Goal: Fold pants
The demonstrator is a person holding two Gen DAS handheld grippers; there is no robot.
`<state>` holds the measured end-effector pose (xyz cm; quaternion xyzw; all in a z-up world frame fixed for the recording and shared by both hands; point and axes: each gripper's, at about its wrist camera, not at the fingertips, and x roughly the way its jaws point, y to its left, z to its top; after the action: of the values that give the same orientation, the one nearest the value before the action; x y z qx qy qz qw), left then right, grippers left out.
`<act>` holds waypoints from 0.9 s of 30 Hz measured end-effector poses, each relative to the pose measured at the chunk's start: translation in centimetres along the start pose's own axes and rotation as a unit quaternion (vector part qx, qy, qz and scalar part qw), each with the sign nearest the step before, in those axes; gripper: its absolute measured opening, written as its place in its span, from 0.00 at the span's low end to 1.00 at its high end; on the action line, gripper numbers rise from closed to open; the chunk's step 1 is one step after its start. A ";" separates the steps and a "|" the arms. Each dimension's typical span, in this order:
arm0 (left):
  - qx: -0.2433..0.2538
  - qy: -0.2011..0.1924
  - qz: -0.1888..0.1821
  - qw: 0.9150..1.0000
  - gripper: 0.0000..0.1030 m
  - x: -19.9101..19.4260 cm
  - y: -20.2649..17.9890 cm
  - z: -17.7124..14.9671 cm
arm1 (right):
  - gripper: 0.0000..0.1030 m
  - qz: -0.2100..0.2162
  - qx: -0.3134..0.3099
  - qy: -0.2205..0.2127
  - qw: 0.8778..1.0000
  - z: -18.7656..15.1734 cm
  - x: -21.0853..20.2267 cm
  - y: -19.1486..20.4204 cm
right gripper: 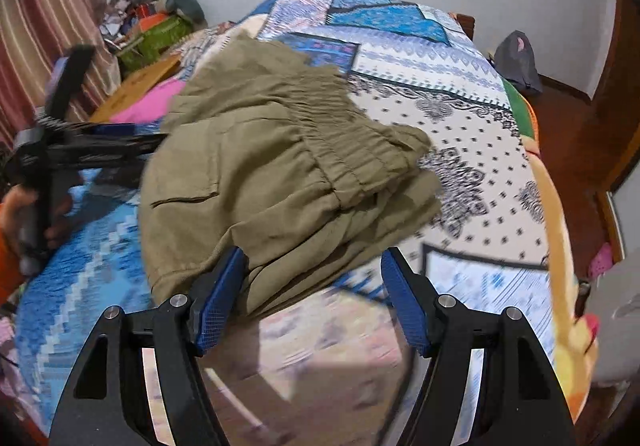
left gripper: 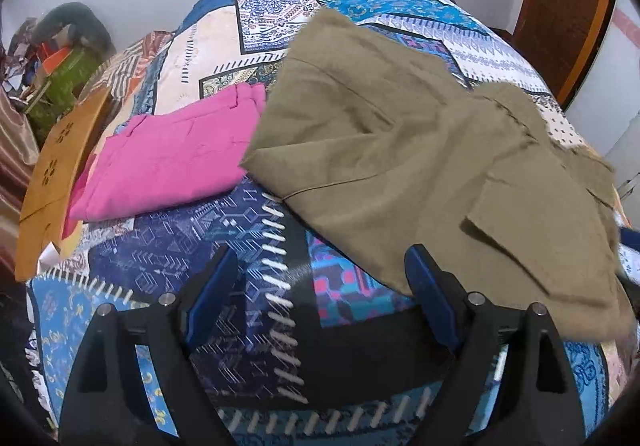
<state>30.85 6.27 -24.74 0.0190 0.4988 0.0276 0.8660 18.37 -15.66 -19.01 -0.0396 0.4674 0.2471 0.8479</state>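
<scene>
Olive-green pants lie folded in a loose stack on the patterned bedspread. In the right wrist view the pants show their elastic waistband on top. My left gripper is open and empty, with the pants' near edge by its right finger. My right gripper is open and empty, its left finger touching the pants' near edge. The left gripper also shows in the right wrist view, held in a hand at the left of the pants.
Folded pink pants lie left of the olive pants. A wooden board and a pile of clutter sit at the bed's left edge. A grey bag is on the floor to the right. A wooden door stands at the far right.
</scene>
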 end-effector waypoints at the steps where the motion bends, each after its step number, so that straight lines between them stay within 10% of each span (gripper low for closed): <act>1: -0.001 0.002 -0.007 1.000 0.84 -0.1 0.0 -0.1 | 0.64 -0.006 -0.001 0.003 1.000 0.4 0.5 -0.6; 15: 0.001 -0.022 -0.007 1.000 0.78 -1.6 2.4 0.1 | 0.63 -0.055 -0.009 0.016 0.998 4.5 6.1 -5.4; 21: -0.022 -0.037 -0.035 0.998 0.54 -1.4 4.1 3.2 | 0.50 -0.032 0.011 -0.026 0.999 4.8 3.4 -4.8; 24: -0.001 -0.021 -0.053 0.998 0.18 0.1 3.0 4.1 | 0.41 -0.010 0.009 -0.051 0.999 5.6 2.3 -3.8; 27: 0.010 -0.004 -0.082 0.997 0.13 1.5 1.6 4.4 | 0.37 0.008 -0.011 -0.059 0.998 6.5 2.6 -2.3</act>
<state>35.38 7.95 -23.75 -0.0127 0.4953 -0.0484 0.8673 25.53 -14.72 -17.85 -0.0305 0.4137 0.2615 0.8715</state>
